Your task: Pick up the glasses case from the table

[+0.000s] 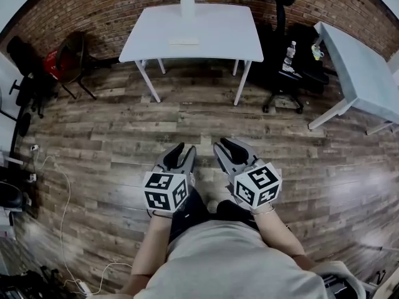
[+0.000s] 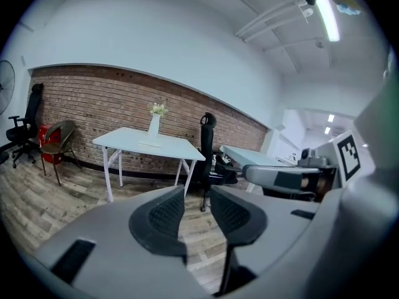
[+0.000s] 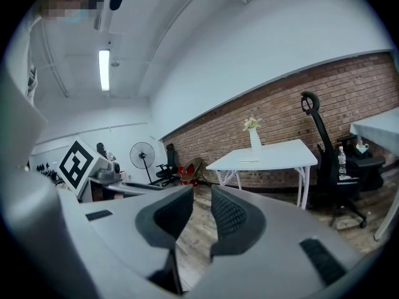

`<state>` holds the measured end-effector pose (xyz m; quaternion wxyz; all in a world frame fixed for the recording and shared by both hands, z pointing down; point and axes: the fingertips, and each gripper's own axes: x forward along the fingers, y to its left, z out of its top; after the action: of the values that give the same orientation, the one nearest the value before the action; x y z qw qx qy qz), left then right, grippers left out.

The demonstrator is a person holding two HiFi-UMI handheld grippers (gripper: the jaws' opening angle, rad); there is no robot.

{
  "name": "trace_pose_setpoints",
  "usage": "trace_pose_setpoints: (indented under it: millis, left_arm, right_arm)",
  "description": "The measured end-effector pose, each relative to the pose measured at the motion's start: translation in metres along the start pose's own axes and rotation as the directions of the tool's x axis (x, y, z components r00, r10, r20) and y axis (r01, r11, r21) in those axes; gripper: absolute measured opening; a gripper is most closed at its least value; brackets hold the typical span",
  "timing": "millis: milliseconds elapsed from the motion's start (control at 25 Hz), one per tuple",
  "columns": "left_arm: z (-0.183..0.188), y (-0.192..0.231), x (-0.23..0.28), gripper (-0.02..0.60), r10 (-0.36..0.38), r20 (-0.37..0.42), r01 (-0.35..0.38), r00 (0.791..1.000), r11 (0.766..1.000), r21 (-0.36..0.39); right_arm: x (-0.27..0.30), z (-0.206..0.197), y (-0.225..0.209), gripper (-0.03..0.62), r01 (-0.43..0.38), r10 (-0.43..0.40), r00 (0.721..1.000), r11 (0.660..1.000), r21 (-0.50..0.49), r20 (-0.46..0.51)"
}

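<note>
A flat pale glasses case (image 1: pixel 184 41) lies on the white table (image 1: pixel 212 27) by the brick wall, just in front of a white vase (image 1: pixel 187 2) with flowers. The case also shows small and far off in the left gripper view (image 2: pixel 149 144) and the right gripper view (image 3: pixel 248 161). Both grippers hang over the wooden floor, well short of the table and pointing toward it. My left gripper (image 1: pixel 184 149) (image 2: pixel 197 197) has its jaws a small way apart with nothing between them. My right gripper (image 1: pixel 224 144) (image 3: pixel 201 195) stands the same, empty.
A black office chair (image 1: pixel 280 61) stands right of the table, with a bottle (image 1: pixel 289 53) on it. A second white table (image 1: pixel 358 67) is at the far right. A brown chair (image 1: pixel 70 58) and a black chair (image 1: pixel 25 64) stand at the left; cables (image 1: pixel 62 198) run over the floor.
</note>
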<state>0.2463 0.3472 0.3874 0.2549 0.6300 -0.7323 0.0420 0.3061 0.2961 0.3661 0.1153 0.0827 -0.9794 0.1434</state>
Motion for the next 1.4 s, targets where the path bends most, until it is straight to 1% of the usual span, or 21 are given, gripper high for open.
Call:
trace_pose_setpoints:
  millis: [120,200,360,480,640,760,1000,1240,1400]
  left_arm:
    - [0.012,0.021,0.023,0.110,-0.023,-0.012,0.023,1.000,1.000,0.009]
    - [0.024,0.040,0.037,0.110,-0.037,-0.019,0.037,0.999,0.999,0.021]
    - [0.064,0.082,0.066,0.110,-0.073,-0.006,0.073,0.997,0.997,0.037]
    - [0.093,0.115,0.087,0.110,-0.109,0.002,0.109,0.994,0.993,0.036]
    - [0.128,0.162,0.112,0.110,-0.126,0.003,0.126,0.992,0.990,0.059]
    - [0.148,0.190,0.128,0.110,-0.141,0.009,0.140,0.990,0.988,0.062]
    - [0.163,0.221,0.154,0.110,-0.176,-0.022,0.177,0.984,0.983,0.057]
    - [0.162,0.236,0.177,0.109,-0.178,-0.045,0.179,0.983,0.983,0.024]
    - [0.164,0.251,0.189,0.109,-0.170,-0.056,0.171,0.984,0.985,0.005]
  right_arm:
    - [0.028,0.005,-0.017,0.080,0.017,-0.017,1.000,1.000,0.025,-0.005]
    - [0.052,0.013,-0.026,0.080,0.030,-0.030,1.000,0.999,0.020,-0.006]
    - [0.106,0.045,-0.048,0.080,0.059,-0.059,0.998,0.998,0.001,0.006]
    - [0.146,0.068,-0.063,0.083,0.096,-0.096,0.995,0.995,0.000,0.018]
    - [0.191,0.094,-0.081,0.083,0.149,-0.150,0.988,0.989,0.016,0.043]
    - [0.220,0.106,-0.092,0.083,0.175,-0.176,0.983,0.984,0.015,0.045]
    - [0.252,0.116,-0.108,0.089,0.230,-0.232,0.972,0.972,0.037,0.036]
    - [0.269,0.114,-0.126,0.089,0.242,-0.242,0.970,0.969,0.046,0.004]
    - [0.288,0.112,-0.135,0.089,0.235,-0.235,0.972,0.970,0.057,-0.017]
